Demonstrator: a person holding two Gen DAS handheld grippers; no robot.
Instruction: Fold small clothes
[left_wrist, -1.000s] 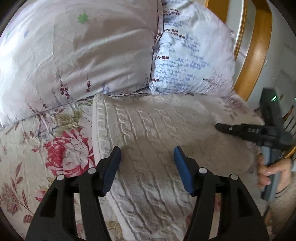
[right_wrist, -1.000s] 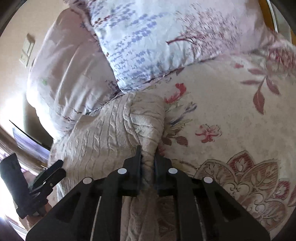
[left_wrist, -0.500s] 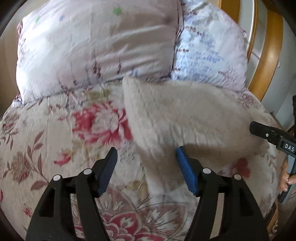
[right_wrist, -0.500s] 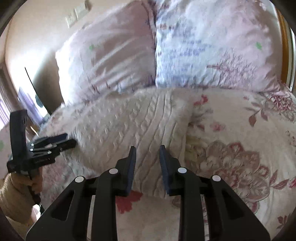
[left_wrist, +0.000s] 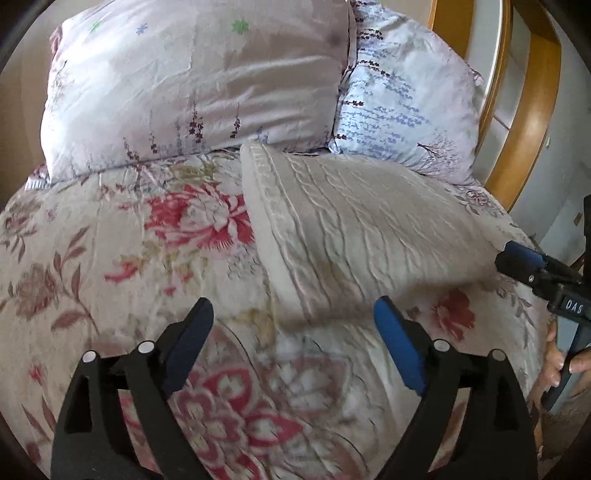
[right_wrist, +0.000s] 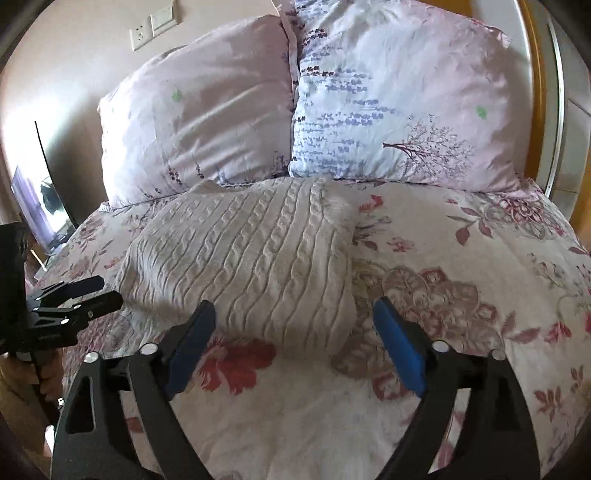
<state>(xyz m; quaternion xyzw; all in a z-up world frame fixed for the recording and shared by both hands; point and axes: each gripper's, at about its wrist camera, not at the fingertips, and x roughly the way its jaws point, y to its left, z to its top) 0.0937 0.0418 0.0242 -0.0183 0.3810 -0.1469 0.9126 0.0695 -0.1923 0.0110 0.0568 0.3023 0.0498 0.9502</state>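
Left claw (left_wrist: 293, 347) is spreading wide with nothing between its blue pads, and the right claw (right_wrist: 293, 343) is opening too, clear of the cloth. The folded cream cable-knit sweater (right_wrist: 255, 258) lies on the floral bed (right_wrist: 461, 332), just below two pillows (right_wrist: 399, 96).

A home bedroom: beyond the jaws, two printed pillows (right_wrist: 295, 110) lean on a wooden headboard (left_wrist: 532, 122) above a floral bedspread (right_wrist: 461, 295); wall switches (right_wrist: 151, 27) behind.
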